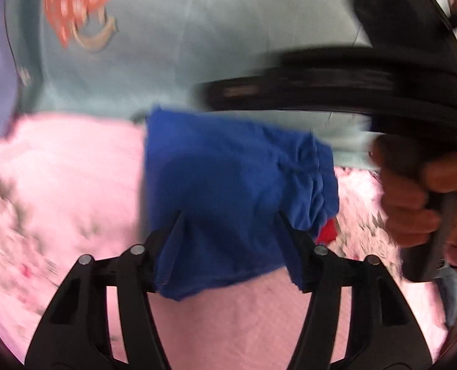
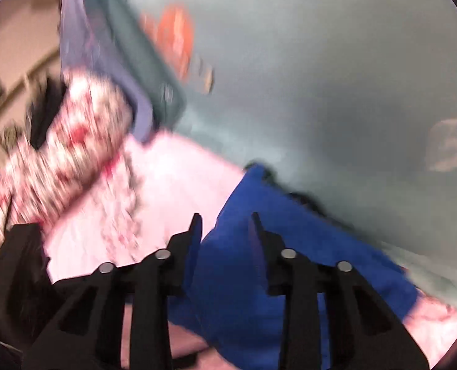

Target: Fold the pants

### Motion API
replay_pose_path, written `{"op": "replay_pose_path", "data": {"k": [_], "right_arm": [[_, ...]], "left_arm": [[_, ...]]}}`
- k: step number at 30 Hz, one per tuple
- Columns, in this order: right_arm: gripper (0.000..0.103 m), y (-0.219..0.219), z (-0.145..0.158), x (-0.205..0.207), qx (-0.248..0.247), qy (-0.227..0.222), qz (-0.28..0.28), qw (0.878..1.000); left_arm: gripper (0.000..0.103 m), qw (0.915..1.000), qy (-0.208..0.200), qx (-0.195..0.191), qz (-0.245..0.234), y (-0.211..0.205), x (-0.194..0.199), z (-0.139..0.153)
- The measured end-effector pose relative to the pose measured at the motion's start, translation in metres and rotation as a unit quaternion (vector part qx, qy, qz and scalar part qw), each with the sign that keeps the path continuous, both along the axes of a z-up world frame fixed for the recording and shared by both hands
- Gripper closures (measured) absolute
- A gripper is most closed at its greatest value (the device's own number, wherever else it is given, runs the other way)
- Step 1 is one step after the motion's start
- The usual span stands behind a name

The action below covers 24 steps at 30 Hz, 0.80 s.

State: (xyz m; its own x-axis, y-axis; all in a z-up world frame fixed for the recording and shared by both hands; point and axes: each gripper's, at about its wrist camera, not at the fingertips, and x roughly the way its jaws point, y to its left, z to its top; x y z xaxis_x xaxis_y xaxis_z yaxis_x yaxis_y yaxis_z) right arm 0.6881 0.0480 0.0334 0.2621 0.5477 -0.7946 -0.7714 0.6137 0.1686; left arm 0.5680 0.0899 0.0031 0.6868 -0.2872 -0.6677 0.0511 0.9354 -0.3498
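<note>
The blue pants [image 1: 228,185] lie folded into a small bundle on the pink bedsheet [image 1: 68,169], with the gathered waistband at the right. My left gripper [image 1: 230,219] is open, its fingers standing either side of the near part of the bundle. In the right wrist view the pants [image 2: 237,277] fill the lower middle. My right gripper [image 2: 225,219] is open, fingers apart over the blue cloth. The right gripper's body and the hand holding it [image 1: 429,203] show at the right of the left wrist view. Both views are blurred by motion.
A person in a pale green shirt [image 1: 197,46] with an orange print sits just behind the pants. A pink floral pillow [image 2: 65,154] lies at the left. A small red item [image 1: 327,231] peeks from under the pants.
</note>
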Motion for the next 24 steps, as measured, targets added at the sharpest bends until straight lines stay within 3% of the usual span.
{"op": "replay_pose_path", "data": {"k": [2,4,6,10,12,14,17,19,21,23,24], "right_arm": [[0.073,0.014,-0.029,0.012,-0.051,-0.010,-0.004,0.999],[0.079,0.014,-0.052,0.033,-0.069,0.004,-0.031,0.997],[0.083,0.005,-0.067,0.049,-0.046,0.026,-0.053,0.997],[0.081,0.004,-0.054,0.041,-0.055,0.020,-0.062,0.996],[0.074,-0.013,-0.025,0.032,-0.015,0.020,-0.076,0.997],[0.065,-0.042,0.004,0.025,0.043,0.014,-0.099,0.994],[0.065,-0.089,0.031,0.013,0.072,0.004,-0.144,0.987],[0.065,-0.109,0.029,0.011,0.064,0.010,-0.170,0.983],[0.065,-0.132,0.011,0.014,0.021,0.019,-0.202,0.979],[0.065,-0.152,-0.017,0.022,-0.024,0.036,-0.234,0.971],[0.059,-0.165,-0.029,0.025,-0.031,0.040,-0.249,0.967]], "left_arm": [[0.046,0.9995,0.030,-0.010,-0.002,0.002,0.004,-0.021],[0.046,0.9991,0.040,-0.013,-0.002,0.003,0.004,-0.035],[0.045,0.9994,0.026,0.018,-0.013,-0.004,0.001,-0.037],[0.044,0.9988,0.022,0.038,-0.021,-0.009,0.003,-0.040],[0.044,0.9975,0.023,0.057,-0.035,-0.015,0.003,-0.036],[0.044,0.9978,0.026,0.050,-0.036,-0.011,-0.001,-0.025],[0.037,0.9993,-0.004,0.030,-0.021,0.002,-0.010,0.001],[0.034,0.9989,-0.032,0.032,-0.014,0.007,-0.011,0.018],[0.028,0.9988,-0.040,0.024,-0.011,0.009,-0.001,0.027],[0.025,0.9998,-0.002,0.010,-0.017,0.009,0.022,0.012],[0.026,0.9994,0.026,0.017,-0.016,0.005,0.032,-0.002]]}}
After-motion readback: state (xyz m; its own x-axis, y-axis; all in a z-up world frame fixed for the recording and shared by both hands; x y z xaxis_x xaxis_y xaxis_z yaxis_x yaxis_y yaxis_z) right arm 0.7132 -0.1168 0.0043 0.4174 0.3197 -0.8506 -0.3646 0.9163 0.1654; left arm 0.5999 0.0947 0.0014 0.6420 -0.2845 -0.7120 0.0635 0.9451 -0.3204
